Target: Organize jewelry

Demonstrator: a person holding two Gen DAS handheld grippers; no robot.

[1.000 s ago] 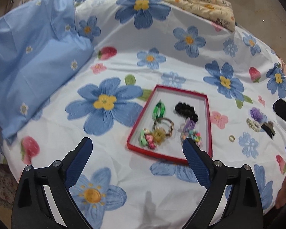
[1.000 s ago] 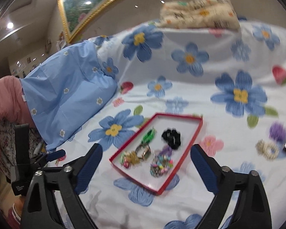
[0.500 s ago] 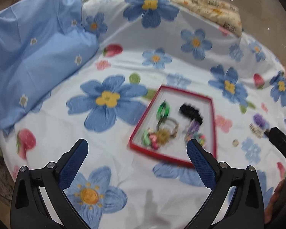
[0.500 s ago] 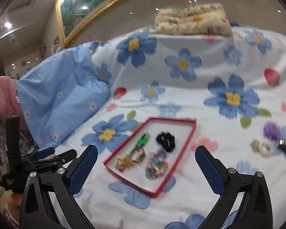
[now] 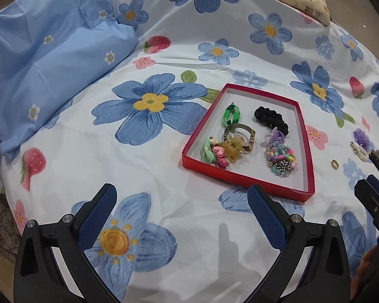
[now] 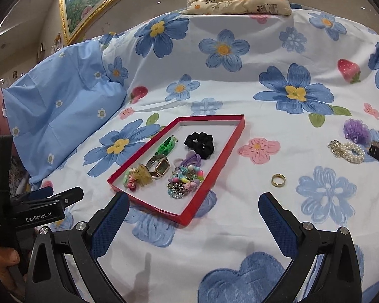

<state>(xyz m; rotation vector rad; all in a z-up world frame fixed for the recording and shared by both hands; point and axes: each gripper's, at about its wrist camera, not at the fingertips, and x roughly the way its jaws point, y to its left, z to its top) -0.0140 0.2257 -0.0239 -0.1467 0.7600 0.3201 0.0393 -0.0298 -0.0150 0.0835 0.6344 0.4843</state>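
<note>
A white bedsheet (image 6: 240, 229) printed with blue flowers and strawberries covered the bed. Nearest, the left gripper (image 5: 182, 202) and right gripper (image 6: 193, 209) stood spread wide, holding nothing. Beyond them lay the red tray (image 6: 216, 166) of hair ties and a watch, a gold ring (image 6: 278, 179) just right of it. Farther back sat a blue pillow (image 6: 60, 111), a cream cushion (image 6: 240, 0) and a gilt-framed picture (image 6: 88, 2).

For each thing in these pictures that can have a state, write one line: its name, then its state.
Red tray: open-topped, partly filled.
Black scrunchie: in the tray.
Gold watch: in the tray.
Gold ring: loose on the bedsheet, outside the tray.
Pearl clip: outside the tray.
Left gripper: open, empty.
Right gripper: open, empty.
</note>
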